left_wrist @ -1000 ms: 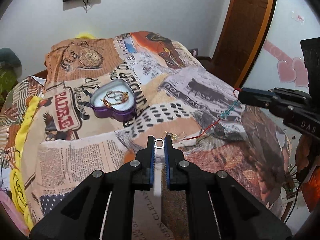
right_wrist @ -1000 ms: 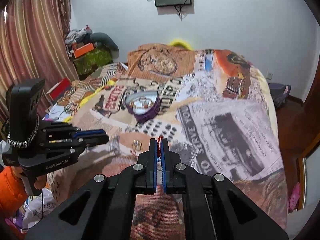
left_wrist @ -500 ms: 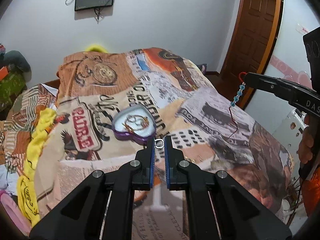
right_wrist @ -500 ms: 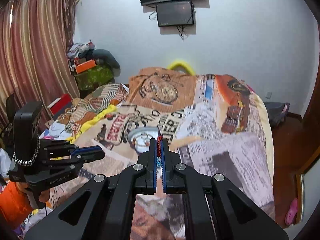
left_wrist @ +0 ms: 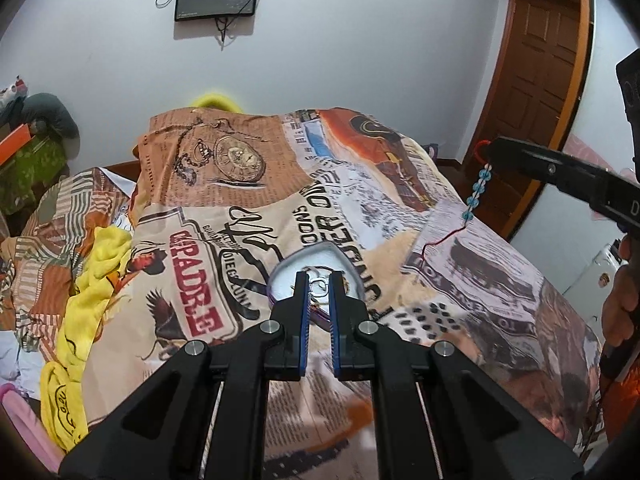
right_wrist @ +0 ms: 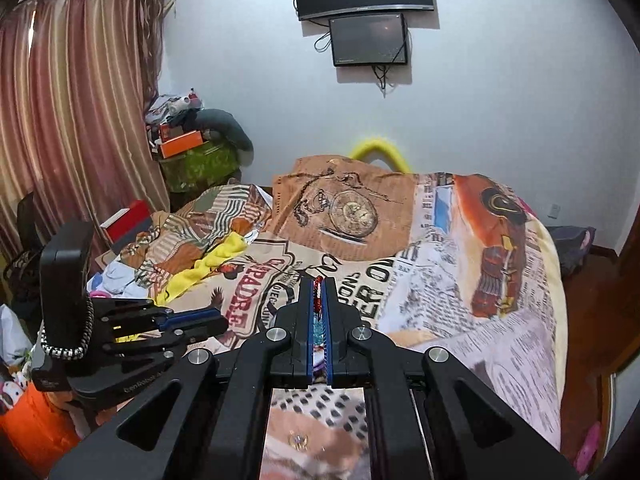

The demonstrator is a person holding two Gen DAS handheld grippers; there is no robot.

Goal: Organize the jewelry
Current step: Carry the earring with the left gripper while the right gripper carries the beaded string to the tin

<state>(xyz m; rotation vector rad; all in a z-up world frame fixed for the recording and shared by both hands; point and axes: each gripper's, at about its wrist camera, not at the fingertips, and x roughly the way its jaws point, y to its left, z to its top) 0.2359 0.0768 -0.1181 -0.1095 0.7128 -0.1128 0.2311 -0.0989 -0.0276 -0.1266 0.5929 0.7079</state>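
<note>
Two light, fiddly pieces are in play. At the centre of the left wrist view, the left gripper point(left_wrist: 319, 286) is clenched on a small metal ring point(left_wrist: 319, 285), pinched right at the fingertips and hanging over the heart-shaped purple box point(left_wrist: 280, 276) that lies on the printed bedspread point(left_wrist: 460, 280). The ring is hard, smooth and nearly weightless; it looks likely to skid or pop sideways out of the pads, so a grip across its band, not on its rounded edge, should suit it best. Toward the right edge of that view, the right gripper point(left_wrist: 486, 148) is closed tight on a bracelet point(left_wrist: 478, 188) of pale blue beads on red cord, caught at the red loop, with the beads and a thin red tail dangling free above the bed. It is limp and swings; the cord seems prone to snag. Holding it by the loop is sound, and the tail will have to go into the box first. In the lower middle of the right wrist view a small gold piece point(right_wrist: 298, 440) lies on the bed.
</note>
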